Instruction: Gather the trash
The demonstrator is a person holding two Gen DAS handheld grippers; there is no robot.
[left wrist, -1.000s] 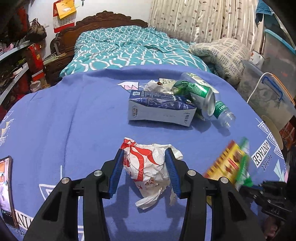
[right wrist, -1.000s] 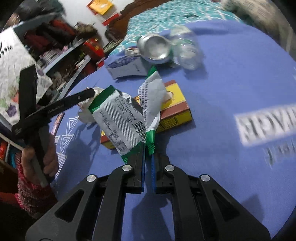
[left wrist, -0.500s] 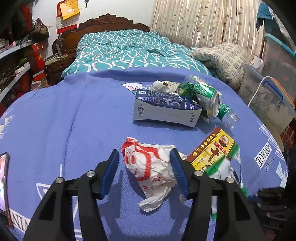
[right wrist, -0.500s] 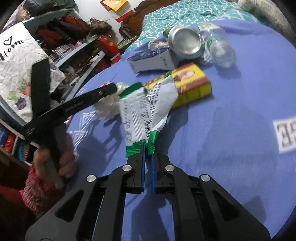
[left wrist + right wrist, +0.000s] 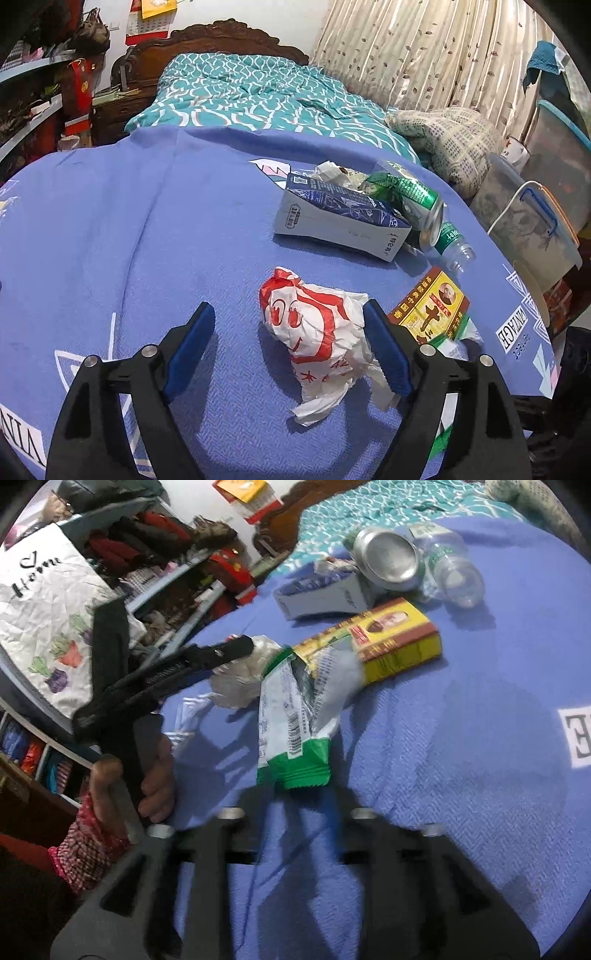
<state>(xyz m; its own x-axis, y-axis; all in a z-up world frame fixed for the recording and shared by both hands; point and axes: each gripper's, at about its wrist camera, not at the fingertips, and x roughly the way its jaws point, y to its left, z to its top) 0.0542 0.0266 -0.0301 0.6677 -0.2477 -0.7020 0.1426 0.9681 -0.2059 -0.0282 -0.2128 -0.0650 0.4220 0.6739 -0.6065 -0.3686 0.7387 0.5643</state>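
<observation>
Left gripper opening, crumpled wrapper between spread jaws, against right pad; right gripper opening, green packet lying just ahead.

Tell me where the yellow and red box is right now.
The yellow and red box lies flat on the blue bedspread in the right wrist view, just in front of the silver can, with the green wrapper overlapping its near end.

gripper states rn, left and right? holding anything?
Left gripper: jaws opening, crumpled red-and-white wrapper between them, not clamped.
Right gripper: jaws opening, green-and-white snack wrapper released, nothing held.
</observation>
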